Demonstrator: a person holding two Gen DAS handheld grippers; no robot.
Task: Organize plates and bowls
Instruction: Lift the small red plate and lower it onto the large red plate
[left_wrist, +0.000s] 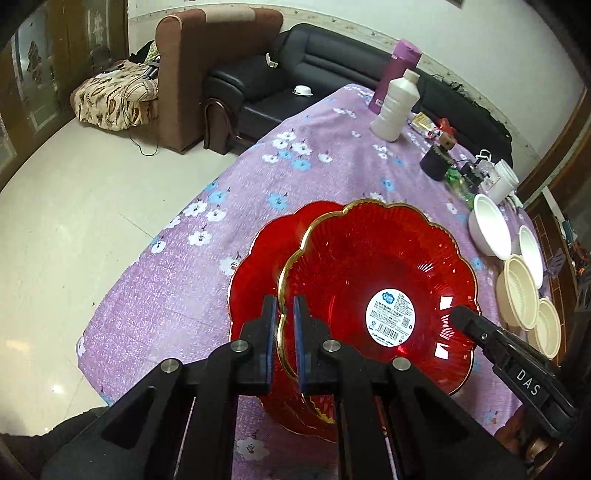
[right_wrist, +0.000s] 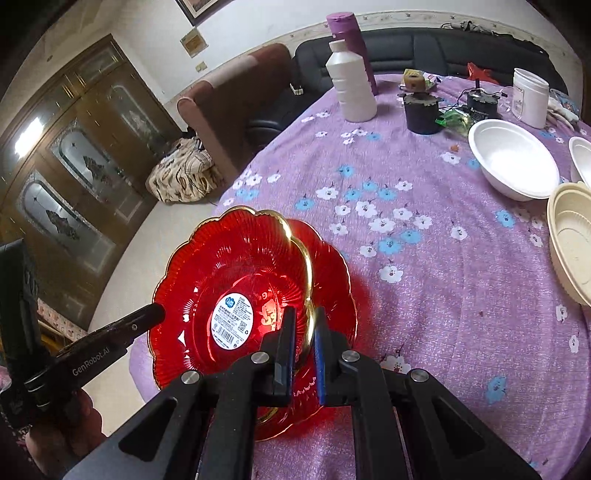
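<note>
Two red plates sit at the near edge of the table (right_wrist: 461, 280), and both grippers hold the upper plate (left_wrist: 376, 280) by its gold rim. Going left to right from that plate: the lower plate (left_wrist: 258, 266) sticks out from under its left side, lying flat on the purple flowered cloth right at the table's edge, with bare floor beyond. The left gripper (left_wrist: 285, 321) is clamped on the upper plate's near-left rim, its fingers pressed shut on the scalloped edge. The right gripper (right_wrist: 303, 332) is clamped the same way on the opposite rim. The upper plate is tilted, overlapping the lower one; whether they touch I cannot tell.

Behind the plate, well apart, stand a white bottle (right_wrist: 351, 85) and a purple flask (right_wrist: 349, 33). To its right is open cloth, then a white bowl (right_wrist: 513, 162), a second white bowl (left_wrist: 532, 254) and two cream bowls (left_wrist: 519, 291) near the far right edge, with a small dark pot (right_wrist: 421, 110) and a white jar (right_wrist: 530, 96) behind them.

The upper plate is clear red, ribbed, flower-shaped, with a round white barcode sticker (left_wrist: 390, 317) in its middle.
</note>
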